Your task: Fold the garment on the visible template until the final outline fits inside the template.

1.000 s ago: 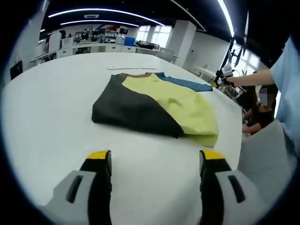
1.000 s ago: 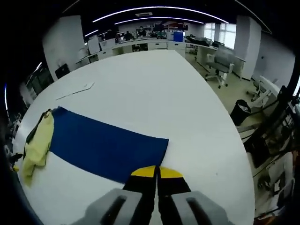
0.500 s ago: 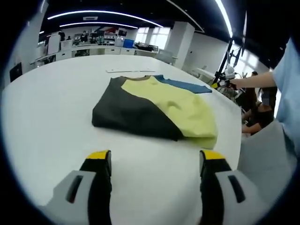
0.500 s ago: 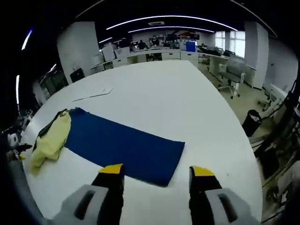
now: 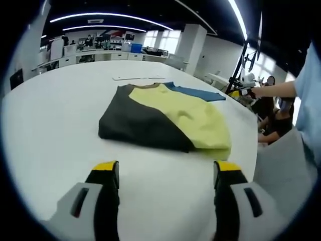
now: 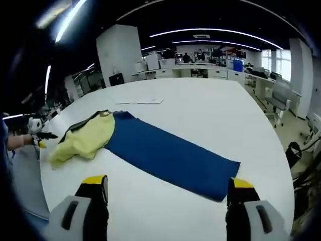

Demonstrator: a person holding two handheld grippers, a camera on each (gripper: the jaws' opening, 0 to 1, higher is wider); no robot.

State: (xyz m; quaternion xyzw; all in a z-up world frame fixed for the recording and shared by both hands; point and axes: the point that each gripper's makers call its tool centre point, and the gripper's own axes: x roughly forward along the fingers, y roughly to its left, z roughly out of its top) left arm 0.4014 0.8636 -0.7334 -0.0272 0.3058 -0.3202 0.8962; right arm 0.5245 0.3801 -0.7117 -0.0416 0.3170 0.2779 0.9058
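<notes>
The left tool (image 5: 165, 173), jaws spread and empty, faces the folded garment (image 5: 165, 118) lying straight ahead on the white worktop (image 5: 50, 120). The right tool (image 6: 168, 188) (also spread, empty) looks across the blue template (image 6: 170, 155), garment at its far-left end.

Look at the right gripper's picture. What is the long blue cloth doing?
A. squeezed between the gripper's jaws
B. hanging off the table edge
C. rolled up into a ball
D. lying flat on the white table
D: in the right gripper view the blue cloth lies spread out flat on the white table, next to the yellow and black garment, and the right gripper has its jaws wide apart and holds nothing.
</notes>
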